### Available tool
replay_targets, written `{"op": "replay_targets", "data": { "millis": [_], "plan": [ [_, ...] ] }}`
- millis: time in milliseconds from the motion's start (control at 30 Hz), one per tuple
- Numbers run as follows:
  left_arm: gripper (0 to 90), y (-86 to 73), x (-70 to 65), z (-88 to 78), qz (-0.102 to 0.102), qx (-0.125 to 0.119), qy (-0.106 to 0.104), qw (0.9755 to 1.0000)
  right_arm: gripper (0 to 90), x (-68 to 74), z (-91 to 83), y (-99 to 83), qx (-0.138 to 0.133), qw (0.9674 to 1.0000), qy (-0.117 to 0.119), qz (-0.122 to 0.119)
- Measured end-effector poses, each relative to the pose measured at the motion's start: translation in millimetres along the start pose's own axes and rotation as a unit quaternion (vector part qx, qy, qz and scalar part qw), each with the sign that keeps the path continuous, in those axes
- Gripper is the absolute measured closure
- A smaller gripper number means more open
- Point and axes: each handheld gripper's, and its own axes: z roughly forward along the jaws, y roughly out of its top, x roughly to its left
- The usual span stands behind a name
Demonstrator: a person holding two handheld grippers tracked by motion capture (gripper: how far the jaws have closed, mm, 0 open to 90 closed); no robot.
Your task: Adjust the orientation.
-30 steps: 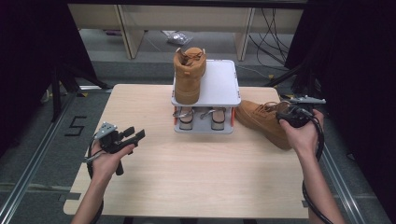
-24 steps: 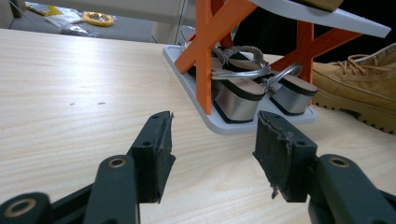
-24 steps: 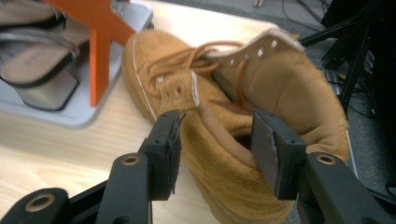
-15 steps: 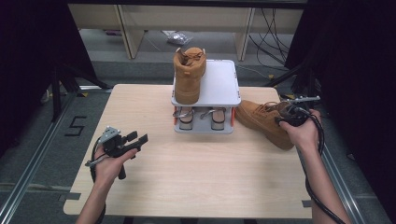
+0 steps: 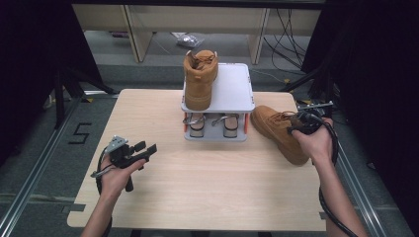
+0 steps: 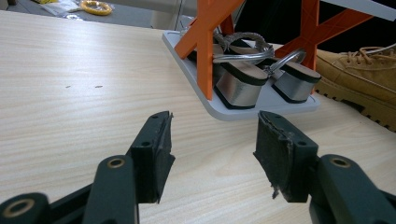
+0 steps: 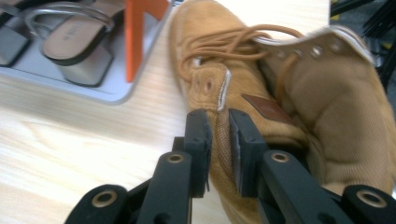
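Right tool (image 7: 218, 149): jaws, just closing, pinch the collar edge of a tan boot (image 7: 299, 93) lying on the tabletop (image 5: 222, 187) just right of the two-tier rack (image 5: 232, 89). Left tool (image 6: 212, 154): jaws spread, nothing between them, held low over the tabletop's left part, well apart from the rack. Rack, upper shelf: second tan boot (image 5: 199, 79), upright. Lower shelf: pair of heeled sandals (image 6: 254, 77).
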Motion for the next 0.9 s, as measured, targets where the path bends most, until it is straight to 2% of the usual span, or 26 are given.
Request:
{"op": "replay_targets", "data": {
  "millis": [33,67,100,167,233,267,300,367,400,467,533,567,600,633,667,700,733,767,800,833,867,900],
  "plan": [
    [44.9,-0.7,-0.7,0.1,0.000,0.001,-0.002,1.0000,79.4,2.7,0.6,-0.6,-0.004,1.0000,0.005,0.001],
    [44.9,-1.3,-0.9,0.2,0.003,0.003,-0.005,1.0000,79.4,8.1,-0.8,-0.7,0.002,0.9999,0.006,0.012],
    [44.9,-1.9,-1.7,0.2,0.003,0.003,-0.004,1.0000,79.4,10.7,-1.6,-1.3,0.003,1.0000,0.008,0.004],
    [44.9,-2.4,-2.7,0.6,0.003,0.004,-0.005,1.0000,79.5,19.3,-3.4,-0.8,0.008,0.9996,0.014,0.025],
    [44.9,-2.3,-3.5,0.8,0.002,0.002,-0.009,1.0000,79.5,22.8,-3.4,-1.7,0.010,0.9999,0.009,0.007],
    [44.9,-2.1,-4.2,0.3,0.002,0.003,-0.006,1.0000,79.5,27.8,-4.1,-0.6,0.013,0.9994,0.019,0.026],
    [44.9,-2.0,-4.5,0.4,0.002,0.002,-0.007,1.0000,79.5,29.7,-3.3,-0.9,0.014,0.9993,0.025,0.025],
    [44.9,-1.9,-4.8,0.7,0.003,0.003,-0.008,1.0000,79.5,35.2,-3.7,-0.4,0.020,0.9991,0.020,0.031],
    [44.9,-2.1,-4.8,0.8,0.003,0.003,-0.009,1.0000,79.5,37.4,-2.7,0.1,0.019,0.9993,0.020,0.024],
    [44.9,-2.4,-4.8,1.0,0.002,0.005,-0.009,0.9999,79.4,44.1,-2.6,1.8,0.022,0.9992,0.020,0.026],
    [44.9,-3.2,-4.5,1.7,0.001,0.004,-0.010,0.9999,79.4,48.9,-1.1,2.9,0.024,0.9983,0.031,0.043],
    [44.8,-3.5,-4.6,1.8,0.001,0.004,-0.010,0.9999,79.4,51.7,-0.9,3.5,0.024,0.9971,0.036,0.062],
    [44.9,-3.8,-4.7,1.7,0.001,0.006,-0.010,0.9999,79.3,47.5,0.5,4.6,0.022,0.9976,0.044,0.048],
    [44.8,-4.0,-5.0,1.9,0.001,0.006,-0.011,0.9999,79.3,48.6,0.0,5.0,0.026,0.9956,0.051,0.074],
    [44.9,-4.1,-5.3,2.1,0.001,0.006,-0.012,0.9999,79.1,44.7,0.9,5.7,0.021,0.9959,0.054,0.069],
    [44.8,-4.3,-5.6,2.4,0.001,0.006,-0.012,0.9999,78.9,45.2,1.0,5.8,0.018,0.9950,0.056,0.081],
    [44.8,-4.4,-6.0,2.5,0.001,0.006,-0.012,0.9999,78.6,42.4,1.1,6.2,0.020,0.9957,0.057,0.071],
    [44.9,-4.7,-6.2,2.8,0.001,0.006,-0.013,0.9999,78.1,44.7,2.1,6.1,0.023,0.9926,0.075,0.093],
    [44.8,-4.9,-6.4,2.8,0.001,0.006,-0.014,0.9999,77.2,45.4,1.8,6.4,0.025,0.9920,0.076,0.098],
    [44.8,-5.1,-6.7,2.7,0.001,0.007,-0.014,0.9999,75.2,44.1,1.8,6.2,0.024,0.9913,0.087,0.096],
    [44.8,-5.2,-6.8,2.5,0.001,0.007,-0.015,0.9999,72.3,38.5,2.7,6.3,0.013,0.9939,0.088,0.065],
    [44.8,-5.3,-6.8,2.1,0.000,0.007,-0.014,0.9999,70.6,38.6,-1.2,6.9,0.012,0.9933,0.087,0.076]
  ]
}}
